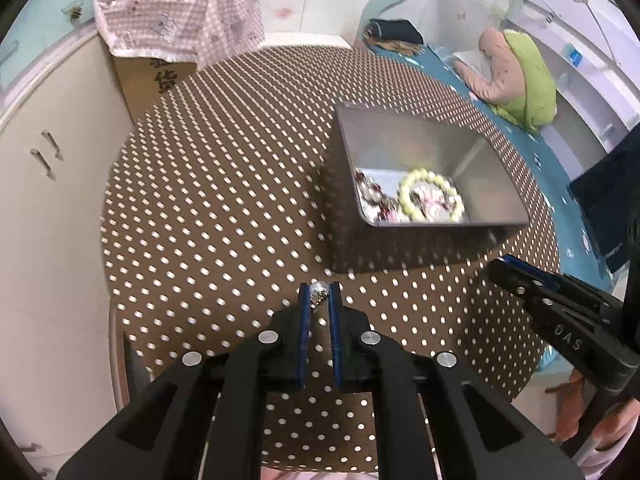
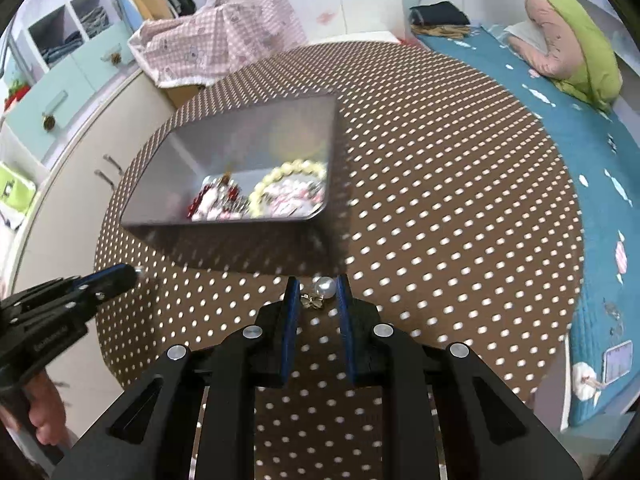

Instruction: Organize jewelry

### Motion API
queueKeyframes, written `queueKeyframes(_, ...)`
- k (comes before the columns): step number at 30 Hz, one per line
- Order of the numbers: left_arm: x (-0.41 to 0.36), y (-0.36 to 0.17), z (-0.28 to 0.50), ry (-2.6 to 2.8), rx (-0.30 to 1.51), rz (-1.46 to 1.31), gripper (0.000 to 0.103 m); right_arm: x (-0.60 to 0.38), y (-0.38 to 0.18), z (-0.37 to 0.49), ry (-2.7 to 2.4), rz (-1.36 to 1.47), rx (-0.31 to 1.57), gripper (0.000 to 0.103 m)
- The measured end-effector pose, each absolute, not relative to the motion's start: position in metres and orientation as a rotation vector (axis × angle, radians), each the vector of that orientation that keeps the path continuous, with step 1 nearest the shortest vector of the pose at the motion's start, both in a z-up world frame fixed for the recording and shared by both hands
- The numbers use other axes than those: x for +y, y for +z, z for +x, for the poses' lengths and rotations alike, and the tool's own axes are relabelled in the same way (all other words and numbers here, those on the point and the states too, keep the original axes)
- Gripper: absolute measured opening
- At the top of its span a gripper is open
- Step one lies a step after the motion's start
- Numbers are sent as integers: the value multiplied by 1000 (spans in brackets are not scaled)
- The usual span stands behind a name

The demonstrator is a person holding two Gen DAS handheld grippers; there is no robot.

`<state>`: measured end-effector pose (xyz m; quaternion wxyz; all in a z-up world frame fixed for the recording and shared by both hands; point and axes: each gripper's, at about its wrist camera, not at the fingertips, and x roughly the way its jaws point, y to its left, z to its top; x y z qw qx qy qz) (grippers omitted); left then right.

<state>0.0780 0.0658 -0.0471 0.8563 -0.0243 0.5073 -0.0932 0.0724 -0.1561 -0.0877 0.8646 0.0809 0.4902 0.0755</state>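
Note:
A grey metal box point(image 1: 404, 136) stands on the brown polka-dot table point(image 1: 224, 208); it holds a pale yellow bead bracelet point(image 1: 432, 196) and red and white jewelry point(image 1: 372, 192). My left gripper point(image 1: 319, 294) is shut on a pearl earring point(image 1: 319, 291), just in front of the box. In the right wrist view the box point(image 2: 240, 144) is ahead to the left. A second pearl earring point(image 2: 322, 290) with a small gold charm lies on the cloth between the tips of my right gripper point(image 2: 318, 292), which is open around it.
A cardboard box point(image 1: 152, 80) draped with a pink checked cloth point(image 1: 180, 16) stands at the table's far left. A cream cabinet point(image 1: 48, 184) is left of the table. A bed with a teal cover point(image 2: 568, 128) and pink-green pillow point(image 2: 568, 36) lies right.

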Motion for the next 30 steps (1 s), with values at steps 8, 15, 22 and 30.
queueKeyframes(8, 68, -22, 76, -166, 1001, -37, 8, -183, -64, 74, 107, 196, 953, 19)
queueKeyframes(15, 60, 2, 91, -167, 941, -25, 8, -187, -36, 82, 122, 203, 876, 19)
queueKeyframes(22, 43, 14, 108, -196, 908, -19, 8, -170, -20, 97, 168, 187, 844, 19)
queueKeyframes(30, 15, 10, 129, -272, 930, -10, 8, -150, -21, 117, 210, 177, 861, 19)
